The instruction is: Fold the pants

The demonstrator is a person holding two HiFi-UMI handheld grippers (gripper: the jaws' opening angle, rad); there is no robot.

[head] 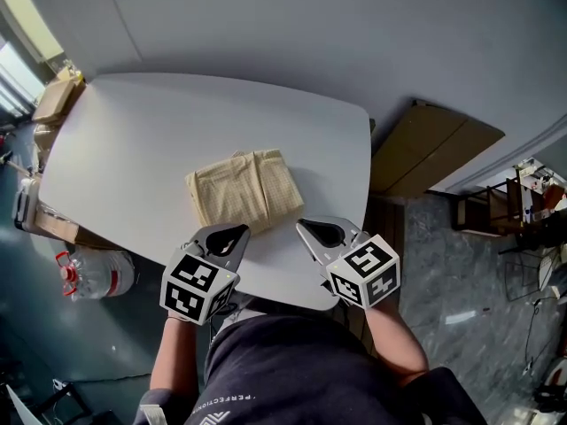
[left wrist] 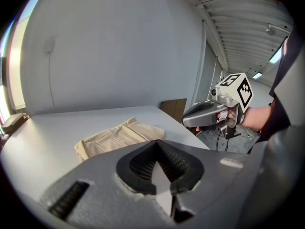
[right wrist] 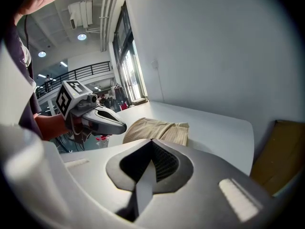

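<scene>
Beige pants (head: 245, 189) lay as a compact folded bundle on the pale surface (head: 133, 131). Left tongs (head: 234, 231) and right tongs (head: 306, 227) were pressed together, empty, just short of it. Folding seemed finished; next, at most a corner might need squaring

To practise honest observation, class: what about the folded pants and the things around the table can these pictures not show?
Head view: inner layers of the pants, covered by their top fold.
Left gripper view: pants' near edge, behind the left gripper.
Head view: bottle, partly under the table edge.
</scene>
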